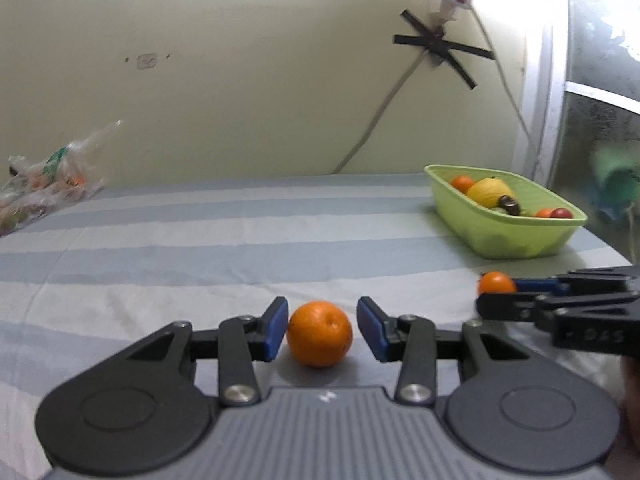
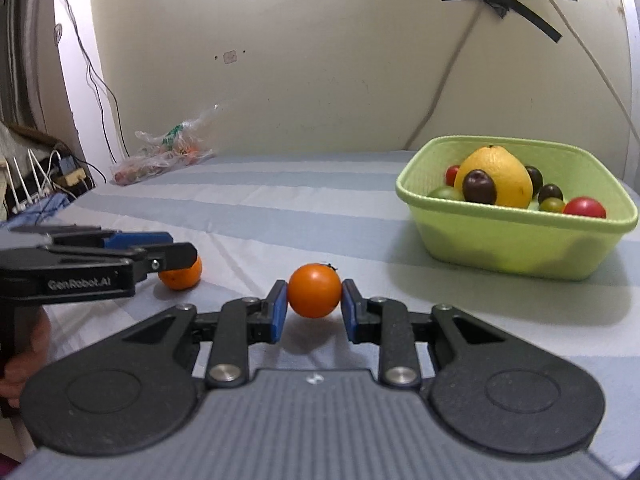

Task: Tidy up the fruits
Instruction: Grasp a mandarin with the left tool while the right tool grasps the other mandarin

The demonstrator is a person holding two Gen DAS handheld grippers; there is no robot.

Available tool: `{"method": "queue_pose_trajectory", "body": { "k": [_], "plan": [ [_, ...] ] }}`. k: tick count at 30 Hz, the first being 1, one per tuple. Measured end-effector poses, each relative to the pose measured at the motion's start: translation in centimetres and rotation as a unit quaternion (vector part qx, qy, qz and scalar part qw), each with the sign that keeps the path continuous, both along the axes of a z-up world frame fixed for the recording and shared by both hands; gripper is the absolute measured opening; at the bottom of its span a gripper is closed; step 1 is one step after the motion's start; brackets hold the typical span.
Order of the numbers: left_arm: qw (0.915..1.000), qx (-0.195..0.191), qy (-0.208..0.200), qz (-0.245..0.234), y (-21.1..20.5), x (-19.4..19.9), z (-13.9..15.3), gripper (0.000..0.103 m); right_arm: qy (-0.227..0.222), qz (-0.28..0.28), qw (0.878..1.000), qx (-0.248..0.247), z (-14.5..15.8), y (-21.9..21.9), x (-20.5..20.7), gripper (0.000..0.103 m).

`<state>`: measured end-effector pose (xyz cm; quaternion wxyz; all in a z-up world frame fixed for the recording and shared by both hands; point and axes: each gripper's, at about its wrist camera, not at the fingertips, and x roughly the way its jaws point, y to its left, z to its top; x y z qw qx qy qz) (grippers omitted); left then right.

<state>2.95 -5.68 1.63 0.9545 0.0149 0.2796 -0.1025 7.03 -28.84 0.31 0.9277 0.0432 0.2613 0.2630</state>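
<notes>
while the orange (image 1: 319,334) sits loose between open jaws.

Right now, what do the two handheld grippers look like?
Both match: the left gripper and right gripper have black linkage arms with silver pivot screws, blue pads on the fingertips and a ribbed grey body. White "GenRobot.AI" lettering marks the left one's side.
</notes>
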Motion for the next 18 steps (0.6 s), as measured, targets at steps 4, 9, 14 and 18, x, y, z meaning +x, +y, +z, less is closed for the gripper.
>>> {"method": "queue_pose_trajectory", "body": {
  "k": [4,9,14,18],
  "plan": [
    [0.9998,0.016,0.005,0.008,-0.3,0.3,-0.7,0.049,0.000,-0.006,1.000,0.009,0.1,-0.2,-0.2,0.031],
    [0.9997,0.022,0.012,0.008,-0.7,0.8,-0.9,0.054,0.003,-0.008,1.000,0.006,-0.1,-0.2,-0.2,0.031],
    [0.9995,0.019,0.015,0.019,-0.3,0.9,-1.0,0.038,0.005,-0.010,1.000,0.004,-0.1,-0.3,0.2,0.031],
    [0.9997,0.001,0.015,0.018,0.4,0.7,-1.1,0.037,0.007,-0.015,1.000,0.002,-0.2,-0.3,0.4,0.031]
  ]
}}
